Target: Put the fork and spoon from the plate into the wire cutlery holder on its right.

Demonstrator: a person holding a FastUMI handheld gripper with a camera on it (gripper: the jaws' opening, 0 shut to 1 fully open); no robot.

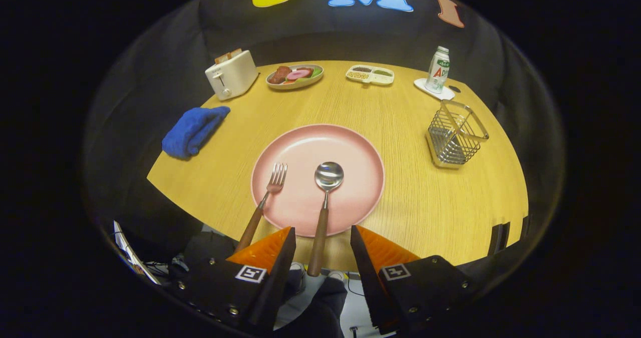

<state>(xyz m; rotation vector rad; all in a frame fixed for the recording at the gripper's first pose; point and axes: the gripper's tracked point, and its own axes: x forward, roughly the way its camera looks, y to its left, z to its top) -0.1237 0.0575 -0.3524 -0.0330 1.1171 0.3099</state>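
A pink plate [350, 147] sits on the wooden table just ahead of my fingers. On it lie a fork [270, 188] and a spoon [326, 183], both metal with brown wooden handles that stick out over the plate's near rim and the table edge. The spoon's handle end reaches into the gap between my fingertips without touching them. My gripper [323, 235] is open and holds nothing. The fork's handle runs just left of my left finger [273, 253]. The wire cutlery holder [456, 135] stands to the right of the plate, with nothing visible inside.
A blue cloth [194, 130] lies left of the plate. At the table's far side stand a white toaster [231, 74], an oval dish of food [294, 75], a divided tray [370, 74] and a bottle [437, 70] on a coaster.
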